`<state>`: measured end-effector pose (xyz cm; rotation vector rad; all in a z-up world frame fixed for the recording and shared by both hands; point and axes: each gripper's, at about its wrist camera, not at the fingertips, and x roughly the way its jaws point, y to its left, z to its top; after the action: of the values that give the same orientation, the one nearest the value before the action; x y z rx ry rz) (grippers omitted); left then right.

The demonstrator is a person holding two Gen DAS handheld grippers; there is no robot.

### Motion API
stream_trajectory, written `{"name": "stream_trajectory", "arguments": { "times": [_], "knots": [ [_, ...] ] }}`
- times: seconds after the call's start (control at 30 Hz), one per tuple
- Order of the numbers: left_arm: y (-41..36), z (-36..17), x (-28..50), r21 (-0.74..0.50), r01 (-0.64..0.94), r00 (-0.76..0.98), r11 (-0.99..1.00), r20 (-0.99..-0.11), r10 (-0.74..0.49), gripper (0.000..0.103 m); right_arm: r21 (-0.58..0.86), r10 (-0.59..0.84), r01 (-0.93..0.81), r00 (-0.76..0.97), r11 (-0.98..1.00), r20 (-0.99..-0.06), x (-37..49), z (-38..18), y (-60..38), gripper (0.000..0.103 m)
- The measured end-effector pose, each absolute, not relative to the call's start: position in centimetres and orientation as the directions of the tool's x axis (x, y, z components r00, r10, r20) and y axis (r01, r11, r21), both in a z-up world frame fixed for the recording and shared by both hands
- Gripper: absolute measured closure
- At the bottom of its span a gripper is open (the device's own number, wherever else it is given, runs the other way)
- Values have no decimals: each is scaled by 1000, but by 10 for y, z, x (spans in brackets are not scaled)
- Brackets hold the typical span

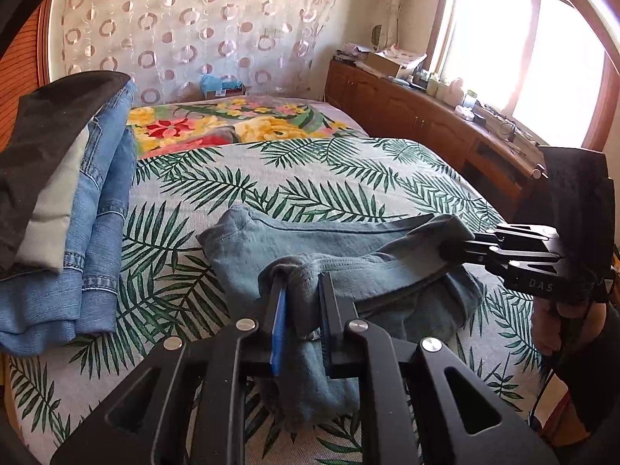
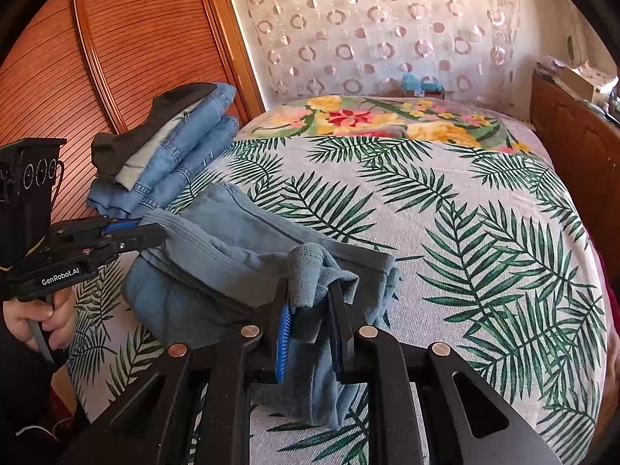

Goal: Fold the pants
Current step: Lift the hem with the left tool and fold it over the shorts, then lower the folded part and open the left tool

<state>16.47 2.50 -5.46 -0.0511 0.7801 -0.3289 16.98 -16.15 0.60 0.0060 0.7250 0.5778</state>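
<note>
Bright daylight from window, blown-out glare there; strong fisheye bending, dark vignette corners; sharp focus.

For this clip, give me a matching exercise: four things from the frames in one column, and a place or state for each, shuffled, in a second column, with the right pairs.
Things:
1. grey-blue pants
2. stack of folded clothes
3. floral blanket
4. wooden cabinet

Places or states:
A. under the window, cluttered on top
B. piled at the bed's left edge
C. far end of the bed
D. pinched by the left gripper and right gripper

Pairs: 1-D, 2-B, 3-C, 4-A
</note>
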Motion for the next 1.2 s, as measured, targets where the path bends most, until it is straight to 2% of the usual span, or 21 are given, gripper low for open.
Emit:
{"name": "stream_trajectory", "arguments": {
  "times": [0.17, 0.23, 0.3, 0.4, 0.47, 0.67, 1.2],
  "knots": [
    [27, -63, 169, -166, 252, 651, 953, -700, -294, 79, 196, 493, -492, 597, 848, -633, 173, 5, -162, 84],
    [29, -64, 168, -174, 250, 648, 953, -701, -298, 65, 189, 485, -488, 602, 852, -634, 174, 5, -160, 79],
    [31, -65, 167, -172, 248, 647, 953, -703, -295, 57, 192, 488, -489, 600, 851, -634, 174, 5, -161, 78],
    [35, -65, 162, -162, 244, 647, 956, -707, -285, 53, 181, 478, -485, 607, 855, -635, 172, 7, -163, 72],
    [40, -64, 156, -158, 234, 650, 959, -708, -275, 52, 173, 467, -475, 617, 863, -634, 169, 9, -167, 67],
    [51, -73, 149, -147, 217, 629, 965, -735, -253, 52, 155, 458, -476, 629, 866, -628, 154, 14, -182, 64],
    [44, -78, 169, -88, 252, 601, 964, -766, -227, 52, 36, 396, -543, 564, 839, -724, 169, -5, -158, 63]
  ]
}}
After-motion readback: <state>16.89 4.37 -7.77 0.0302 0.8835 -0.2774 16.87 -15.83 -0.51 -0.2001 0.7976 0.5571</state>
